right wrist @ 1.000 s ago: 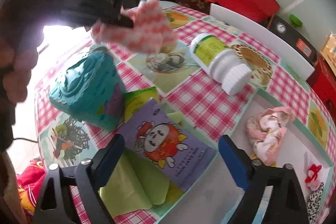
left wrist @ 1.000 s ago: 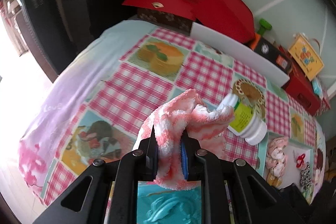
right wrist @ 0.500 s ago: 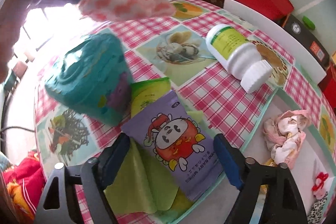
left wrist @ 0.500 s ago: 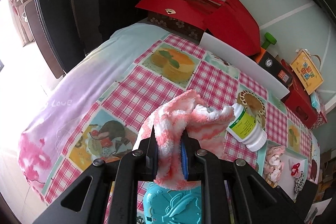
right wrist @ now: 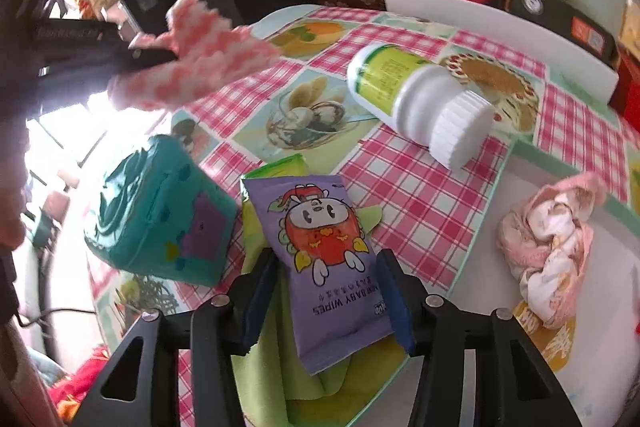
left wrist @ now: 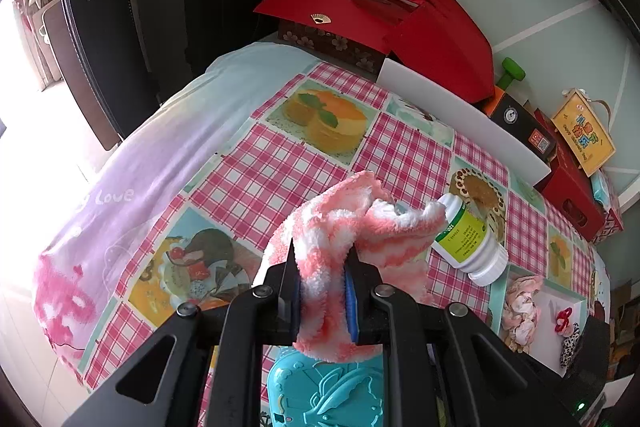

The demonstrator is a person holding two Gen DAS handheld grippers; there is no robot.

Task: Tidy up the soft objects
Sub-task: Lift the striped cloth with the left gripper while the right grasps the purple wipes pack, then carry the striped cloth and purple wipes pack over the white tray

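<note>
A fluffy pink-and-white cloth [left wrist: 340,223] hangs above the checked tablecloth [left wrist: 260,179], and my left gripper [left wrist: 322,291] is shut on it. The right wrist view shows the same cloth [right wrist: 200,55] at upper left, held high. A purple baby-wipes pack [right wrist: 320,227] lies on a green cloth [right wrist: 272,367]. My right gripper [right wrist: 326,291] straddles the pack's near end with its jaws closing. The right pad meets the pack's edge, while a thin strip of green shows beside the left pad.
A teal box [right wrist: 160,219] stands left of the pack. A white bottle [right wrist: 416,103] lies on its side beyond it. To the right is a white tray [right wrist: 600,367] with a bundled pink garment [right wrist: 552,251]. Red boxes [left wrist: 400,23] and a white board [left wrist: 460,115] line the far edge.
My right gripper has moved down over the wipes pack, rolled somewhat, and its jaws have narrowed around it. The left gripper still holds the fluffy cloth in about the same place.
</note>
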